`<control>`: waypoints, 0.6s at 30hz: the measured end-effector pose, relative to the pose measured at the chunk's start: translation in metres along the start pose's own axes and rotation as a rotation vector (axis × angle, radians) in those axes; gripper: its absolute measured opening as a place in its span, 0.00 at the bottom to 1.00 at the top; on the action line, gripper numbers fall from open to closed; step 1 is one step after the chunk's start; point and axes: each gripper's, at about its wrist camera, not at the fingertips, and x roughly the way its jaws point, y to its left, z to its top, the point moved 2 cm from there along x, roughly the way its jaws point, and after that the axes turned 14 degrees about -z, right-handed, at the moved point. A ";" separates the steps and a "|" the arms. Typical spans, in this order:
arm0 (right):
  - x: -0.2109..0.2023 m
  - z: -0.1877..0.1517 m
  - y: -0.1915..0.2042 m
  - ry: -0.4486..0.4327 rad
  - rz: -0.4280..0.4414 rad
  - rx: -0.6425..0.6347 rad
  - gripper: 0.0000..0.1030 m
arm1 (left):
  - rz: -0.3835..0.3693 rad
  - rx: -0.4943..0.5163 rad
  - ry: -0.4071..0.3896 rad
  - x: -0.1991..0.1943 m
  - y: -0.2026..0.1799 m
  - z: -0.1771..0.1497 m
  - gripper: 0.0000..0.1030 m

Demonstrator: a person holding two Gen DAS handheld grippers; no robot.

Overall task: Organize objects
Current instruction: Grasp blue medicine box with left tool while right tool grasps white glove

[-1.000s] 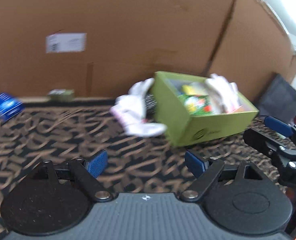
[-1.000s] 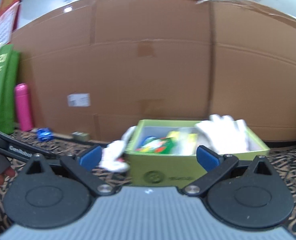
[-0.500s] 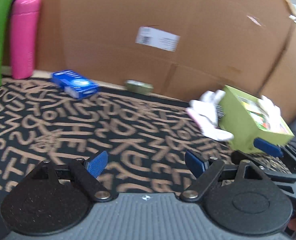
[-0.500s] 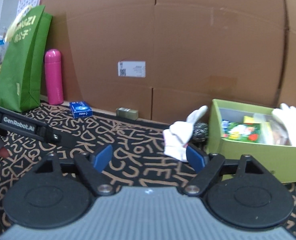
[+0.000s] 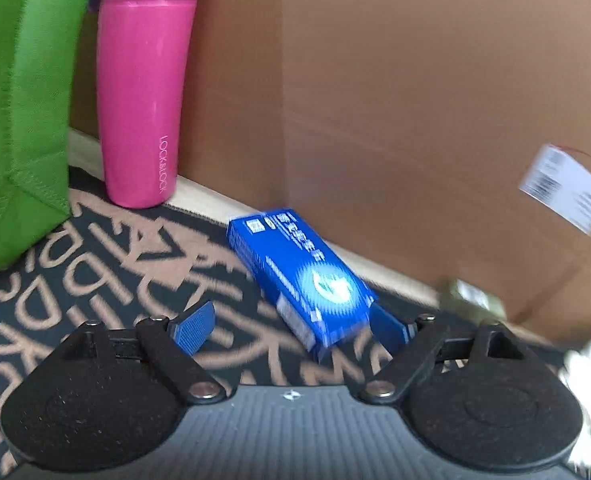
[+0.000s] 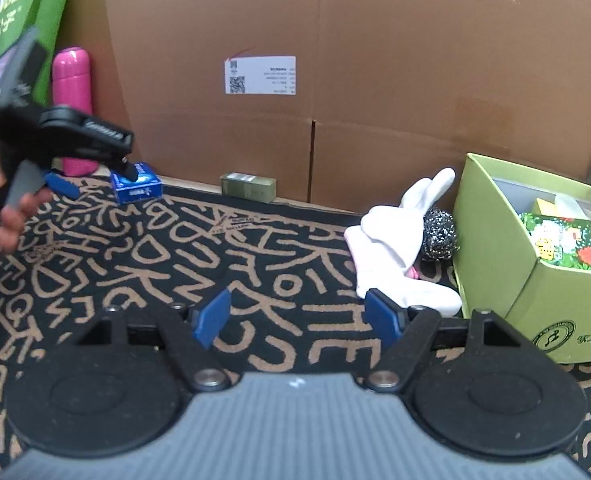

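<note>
Blue pads of your left tool are standing open around the blue box on the worktop; misaligned closing risks pushing it away. Your right tool is closing on nothing, short of the white glove.

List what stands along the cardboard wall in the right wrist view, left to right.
pink bottle → blue box → small olive box → white glove → steel scourer → green box

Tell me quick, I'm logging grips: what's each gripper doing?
Left gripper: open, blue box between its fingers, not gripped.
Right gripper: closing, nothing between its fingers.
</note>
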 end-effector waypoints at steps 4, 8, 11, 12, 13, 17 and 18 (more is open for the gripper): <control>0.010 0.003 0.000 0.007 -0.020 -0.002 0.72 | 0.056 0.016 -0.019 0.025 0.001 0.012 0.89; 0.022 0.008 -0.003 0.011 -0.060 0.017 0.72 | 0.079 0.112 -0.011 0.041 0.000 0.016 0.99; 0.037 0.011 -0.006 0.027 -0.091 0.031 0.72 | 0.070 0.169 -0.014 0.043 0.000 0.014 1.00; 0.044 0.013 -0.007 0.038 -0.101 0.031 0.72 | 0.062 0.174 -0.016 0.042 0.001 0.014 1.00; 0.051 0.014 -0.007 0.054 -0.110 0.029 0.72 | 0.047 0.182 -0.015 0.040 0.002 0.013 1.00; 0.070 0.019 -0.013 0.096 -0.150 0.059 0.72 | -0.080 0.255 0.009 0.024 0.005 0.006 0.80; 0.073 0.020 -0.016 0.102 -0.154 0.073 0.69 | -0.111 0.277 0.010 0.017 0.006 0.002 0.74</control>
